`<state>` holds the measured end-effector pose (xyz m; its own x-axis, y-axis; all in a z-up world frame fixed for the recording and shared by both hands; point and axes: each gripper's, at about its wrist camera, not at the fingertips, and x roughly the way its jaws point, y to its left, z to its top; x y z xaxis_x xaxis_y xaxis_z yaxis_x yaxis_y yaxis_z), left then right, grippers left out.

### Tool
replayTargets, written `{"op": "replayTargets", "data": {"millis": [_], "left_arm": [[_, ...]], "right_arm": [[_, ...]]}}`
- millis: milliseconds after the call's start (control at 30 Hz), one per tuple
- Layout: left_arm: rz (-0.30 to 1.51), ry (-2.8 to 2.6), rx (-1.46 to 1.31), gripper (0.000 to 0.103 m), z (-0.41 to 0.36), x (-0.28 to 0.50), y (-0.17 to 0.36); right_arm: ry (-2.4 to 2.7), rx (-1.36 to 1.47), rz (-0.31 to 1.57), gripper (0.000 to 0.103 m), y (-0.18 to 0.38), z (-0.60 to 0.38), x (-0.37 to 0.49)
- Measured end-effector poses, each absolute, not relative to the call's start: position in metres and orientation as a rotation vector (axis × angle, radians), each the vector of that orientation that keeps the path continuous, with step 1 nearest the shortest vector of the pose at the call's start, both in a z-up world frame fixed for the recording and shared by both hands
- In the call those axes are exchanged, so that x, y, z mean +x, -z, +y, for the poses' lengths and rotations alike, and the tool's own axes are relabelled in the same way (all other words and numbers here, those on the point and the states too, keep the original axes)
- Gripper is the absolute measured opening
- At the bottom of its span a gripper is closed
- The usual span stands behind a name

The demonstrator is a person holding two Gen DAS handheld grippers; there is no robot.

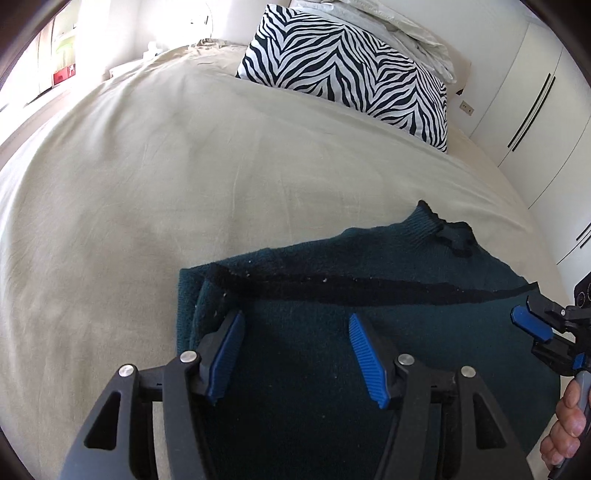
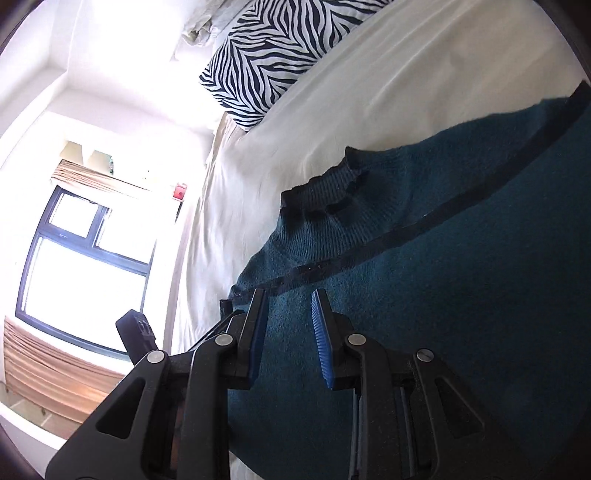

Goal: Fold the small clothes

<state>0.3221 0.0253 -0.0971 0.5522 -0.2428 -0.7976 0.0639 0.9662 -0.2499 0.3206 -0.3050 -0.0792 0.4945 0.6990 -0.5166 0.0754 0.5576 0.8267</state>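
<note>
A dark teal knitted garment with black trim lies folded on the beige bed sheet. Its ribbed cuff or collar points toward the pillows. My left gripper hovers over the garment's left part, open, with only the cloth below showing between its blue pads. In the right wrist view my right gripper is over the garment near a black trim line, open by a narrow gap with nothing pinched. The right gripper also shows at the right edge of the left wrist view, held by a hand.
A zebra-print pillow and white pillows lie at the head of the bed. White wardrobe doors stand to the right. A bright window is beyond the bed's edge. Bare sheet stretches left of the garment.
</note>
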Motion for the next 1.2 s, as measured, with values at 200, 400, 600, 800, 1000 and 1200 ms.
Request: {"op": "replayTargets", "data": {"millis": [200, 400, 600, 800, 1000, 1200], "left_arm": [[0.935, 0.172, -0.093, 0.064, 0.012, 0.318, 0.101], [0.923, 0.182, -0.107, 0.065, 0.015, 0.315, 0.103], [0.913, 0.184, -0.102, 0.065, 0.014, 0.313, 0.104], [0.908, 0.19, -0.112, 0.065, 0.015, 0.311, 0.103], [0.925, 0.199, -0.225, 0.063, 0.023, 0.268, 0.076], [0.921, 0.304, -0.251, 0.063, -0.002, 0.177, 0.063]], "right_arm": [[-0.412, 0.958, 0.971, 0.013, 0.111, -0.31, 0.337], [-0.183, 1.004, 0.841, 0.013, 0.113, -0.398, 0.318], [0.032, 1.043, 0.73, 0.014, 0.107, -0.47, 0.28], [-0.104, 1.004, 0.741, 0.016, 0.078, -0.454, 0.248], [-0.444, 0.945, 0.869, 0.017, 0.067, -0.321, 0.215], [-0.552, 0.918, 0.995, 0.052, 0.093, -0.259, 0.182]]}}
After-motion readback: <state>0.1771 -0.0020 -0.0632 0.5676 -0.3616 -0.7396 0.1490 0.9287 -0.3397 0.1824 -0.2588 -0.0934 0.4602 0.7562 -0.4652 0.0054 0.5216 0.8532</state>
